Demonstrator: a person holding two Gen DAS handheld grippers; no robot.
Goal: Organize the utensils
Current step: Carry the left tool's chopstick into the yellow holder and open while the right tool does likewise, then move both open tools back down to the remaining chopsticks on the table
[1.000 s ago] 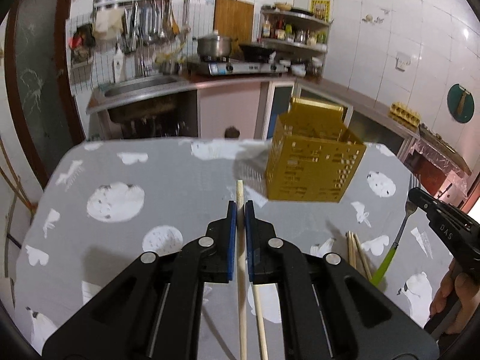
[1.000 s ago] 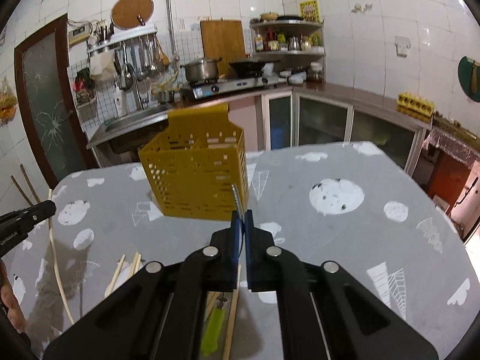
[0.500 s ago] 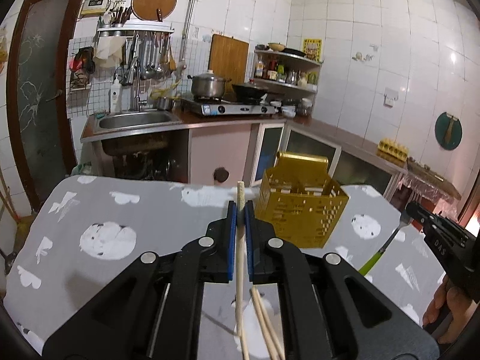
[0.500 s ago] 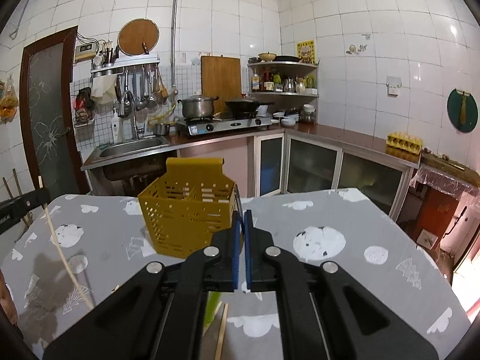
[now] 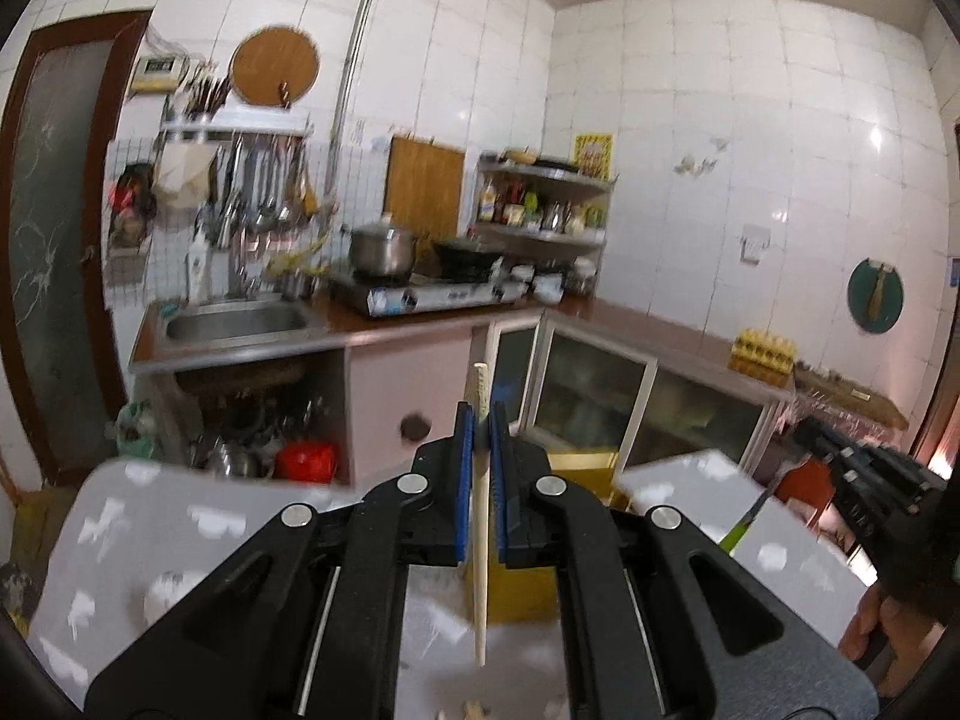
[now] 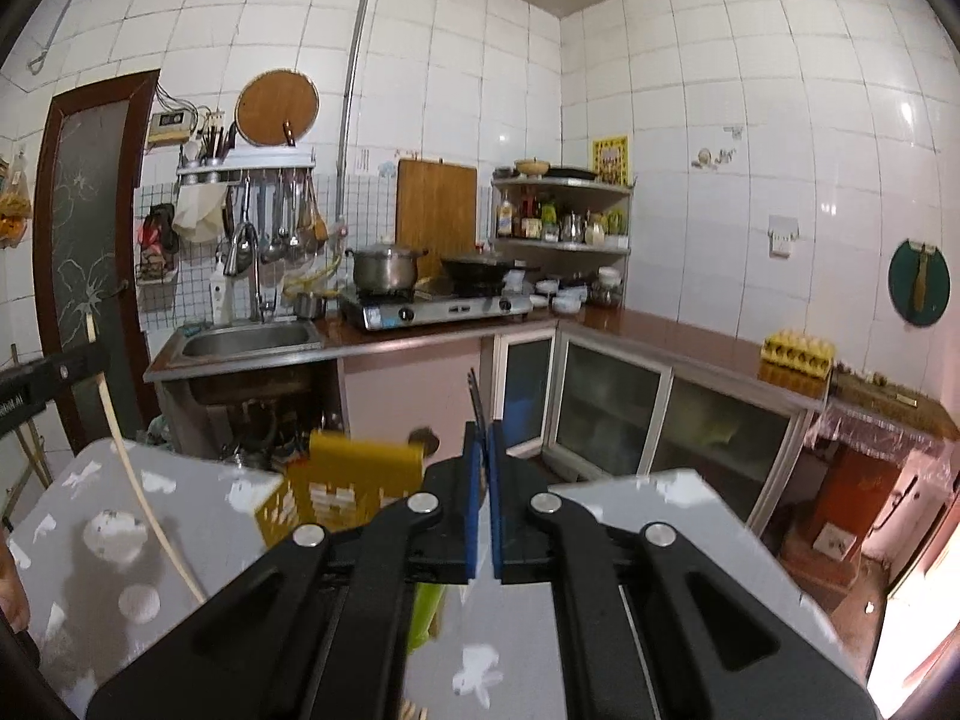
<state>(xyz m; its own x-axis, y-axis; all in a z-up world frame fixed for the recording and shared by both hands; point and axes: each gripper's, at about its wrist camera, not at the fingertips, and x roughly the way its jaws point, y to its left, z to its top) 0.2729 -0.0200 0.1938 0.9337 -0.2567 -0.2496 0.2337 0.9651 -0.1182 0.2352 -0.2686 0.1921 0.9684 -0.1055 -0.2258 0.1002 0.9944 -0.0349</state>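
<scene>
A single chopstick (image 5: pixel 480 516) is being pinched upright between the pressed-together jaws of the left gripper (image 5: pixel 480 450), its lower end hanging clear above the tabletop (image 5: pixel 180 516). A green-handled fork (image 6: pixel 427 609) is being clamped in the jaws of the right gripper (image 6: pixel 483 480), tines poking up past the pads, handle dangling below. Both utensils are being carried above the yellow basket (image 6: pixel 351 495), which is standing on the tabletop just ahead of both grippers. The carry-to-basket step is judged to be in hand. Next, each utensil is needing to be lined up over the basket's open top, lowered in, then released.
</scene>
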